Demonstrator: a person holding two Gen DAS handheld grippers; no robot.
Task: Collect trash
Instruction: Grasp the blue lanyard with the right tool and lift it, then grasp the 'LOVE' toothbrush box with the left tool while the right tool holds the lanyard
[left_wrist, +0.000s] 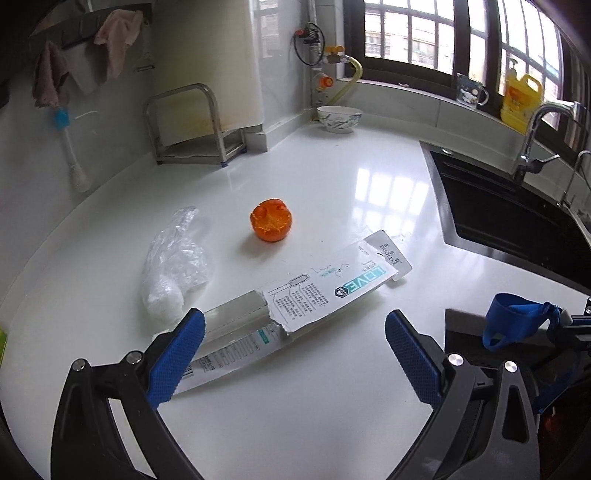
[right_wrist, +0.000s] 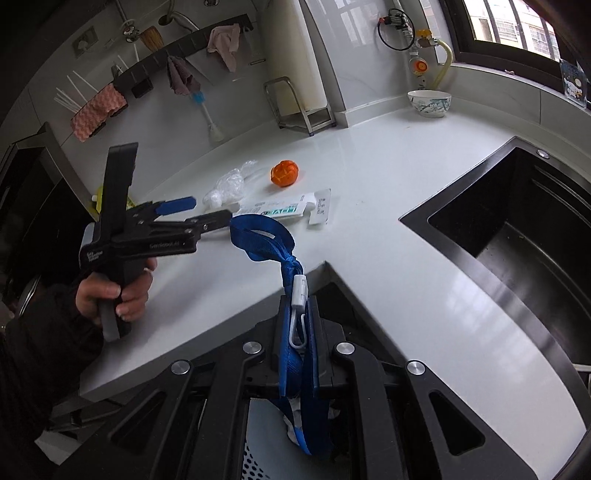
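On the white counter lie a torn white toothbrush package (left_wrist: 314, 291), an orange peel (left_wrist: 272, 220) and a crumpled clear plastic bag (left_wrist: 173, 262). My left gripper (left_wrist: 295, 354) is open, its blue fingers either side of the package's near end, just above the counter. In the right wrist view the package (right_wrist: 284, 206), peel (right_wrist: 284, 173) and plastic bag (right_wrist: 227, 188) lie beyond the left gripper (right_wrist: 207, 212). My right gripper (right_wrist: 299, 325) is shut on the blue strap handle (right_wrist: 291, 354) of a bag that hangs below it; the strap also shows in the left wrist view (left_wrist: 513, 317).
A black sink (left_wrist: 509, 210) with a faucet (left_wrist: 535, 140) is set into the counter on the right. A patterned bowl (left_wrist: 339, 118) and a metal rack (left_wrist: 195, 125) stand at the back. A mug (left_wrist: 471, 90) and yellow bottle (left_wrist: 521, 99) sit on the windowsill.
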